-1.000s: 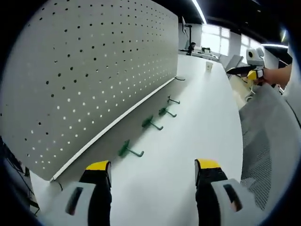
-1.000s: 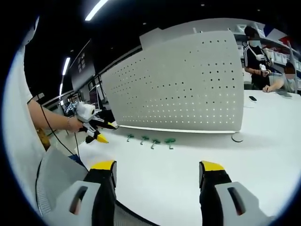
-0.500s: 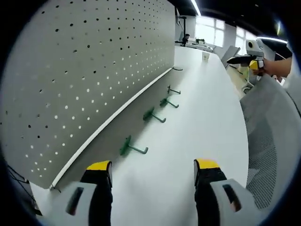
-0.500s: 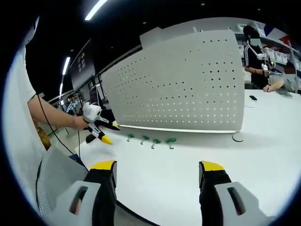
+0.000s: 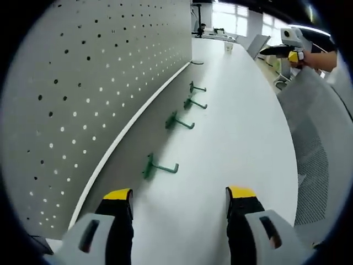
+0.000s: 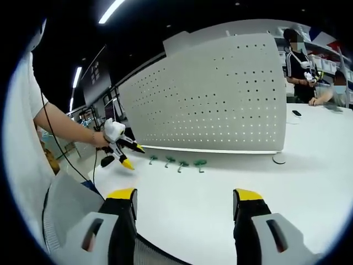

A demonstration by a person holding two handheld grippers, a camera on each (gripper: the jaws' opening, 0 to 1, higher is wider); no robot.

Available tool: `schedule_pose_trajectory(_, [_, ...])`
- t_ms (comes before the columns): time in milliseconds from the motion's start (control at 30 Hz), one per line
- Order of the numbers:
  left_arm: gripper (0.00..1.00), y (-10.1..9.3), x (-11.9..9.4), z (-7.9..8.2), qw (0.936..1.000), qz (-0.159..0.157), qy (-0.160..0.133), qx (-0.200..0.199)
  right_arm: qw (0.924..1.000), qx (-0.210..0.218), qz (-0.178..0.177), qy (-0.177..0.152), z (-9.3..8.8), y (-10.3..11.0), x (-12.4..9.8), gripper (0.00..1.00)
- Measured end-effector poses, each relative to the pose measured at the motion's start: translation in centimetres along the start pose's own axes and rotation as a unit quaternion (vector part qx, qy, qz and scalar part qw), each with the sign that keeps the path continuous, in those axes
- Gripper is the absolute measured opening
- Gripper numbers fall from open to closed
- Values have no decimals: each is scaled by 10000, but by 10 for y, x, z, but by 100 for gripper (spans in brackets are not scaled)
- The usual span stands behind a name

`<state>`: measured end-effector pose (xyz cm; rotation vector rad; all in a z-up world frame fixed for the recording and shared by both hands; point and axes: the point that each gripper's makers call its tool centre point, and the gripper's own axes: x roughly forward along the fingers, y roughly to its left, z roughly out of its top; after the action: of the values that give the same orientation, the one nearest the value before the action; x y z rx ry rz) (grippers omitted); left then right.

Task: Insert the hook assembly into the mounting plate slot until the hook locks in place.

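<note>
Left gripper view: gripper [image 5: 180, 200] agape, empty.

- The pegboard [image 5: 83, 83], filling the left of the left gripper view, looks like matt, pale grey sheet metal, smooth between its punched holes.
- The table [image 5: 237, 132] beside it is white, smooth and faintly satin.
- The four hooks [image 5: 157, 165] are green, with a slight coated sheen.
- The jaws at the bottom of both views look like black plastic with matt yellow tips.
- The chair back [image 5: 314, 165] at right is grey woven mesh.
</note>
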<state>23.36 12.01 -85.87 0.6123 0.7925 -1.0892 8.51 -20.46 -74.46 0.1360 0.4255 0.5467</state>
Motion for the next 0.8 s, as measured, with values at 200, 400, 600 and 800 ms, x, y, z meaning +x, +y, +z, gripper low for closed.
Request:
schedule_pose_trajectory(200, [69, 11, 4, 0, 9998, -48, 140, 103, 10000, -5, -5, 27, -1, 0, -1, 68])
schedule_pose_trajectory(400, [69, 14, 9, -1, 9990, -156, 324, 259, 10000, -14, 12, 59, -1, 1, -1, 68])
schedule_pose_trajectory(600, [67, 15, 16, 5, 9975, -294, 420, 495, 10000, -25, 15, 85, -2, 1, -1, 68])
schedule_pose_trajectory(800, [67, 16, 23, 9, 9951, -485, 560, 654, 9999, -21, 2, 127, -4, -1, -2, 68])
